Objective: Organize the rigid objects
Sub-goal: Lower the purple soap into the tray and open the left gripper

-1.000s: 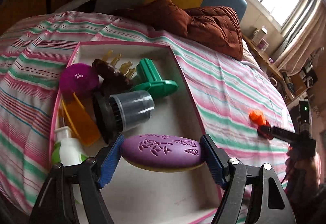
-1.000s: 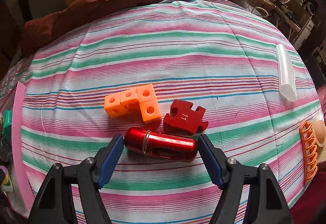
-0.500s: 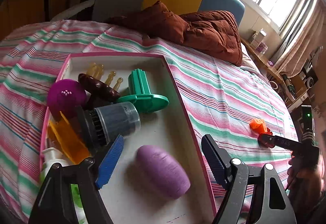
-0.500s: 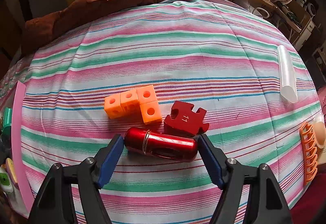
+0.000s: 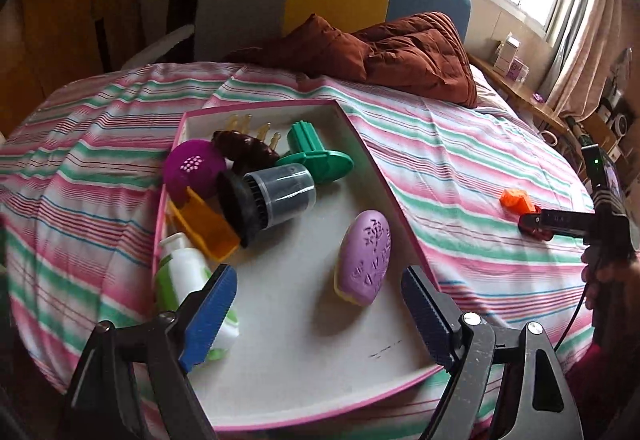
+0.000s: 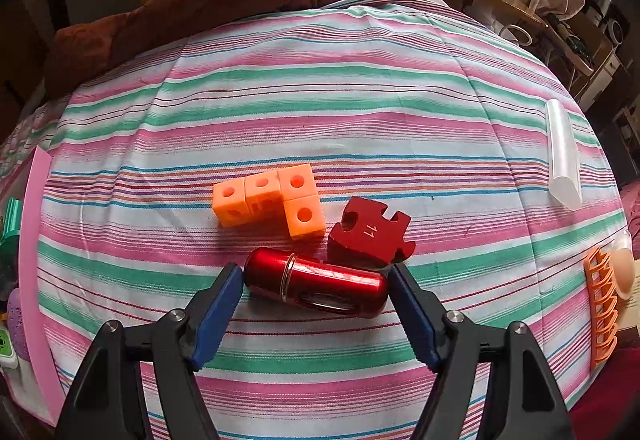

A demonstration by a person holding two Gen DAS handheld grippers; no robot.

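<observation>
1. Over the pink-rimmed white tray [image 5: 404,236] on the striped bed, the left gripper [image 5: 320,314] hangs with its blue-padded fingers spread wide — its jaws have just been opening, and nothing is pinched between them.
2. Beyond the fingertips, the purple oval soap-shaped case with a cut-out pattern [image 5: 365,257] lies on the tray floor near the right rim, apart from both pads.
3. Farther back in the tray sit a grey-and-black cylindrical cup [image 5: 267,198], a green plastic stand [image 5: 316,156], a magenta ball [image 5: 194,168], an orange scoop [image 5: 204,224] and a white-and-green bottle [image 5: 186,280].
4. On the bedspread, the right gripper [image 6: 316,296] brackets the shiny red metal cylinder [image 6: 316,284] — both pads look to touch its ends.
5. Just behind lie a dark red puzzle-shaped block [image 6: 370,234] and joined orange cubes [image 6: 270,198].
</observation>
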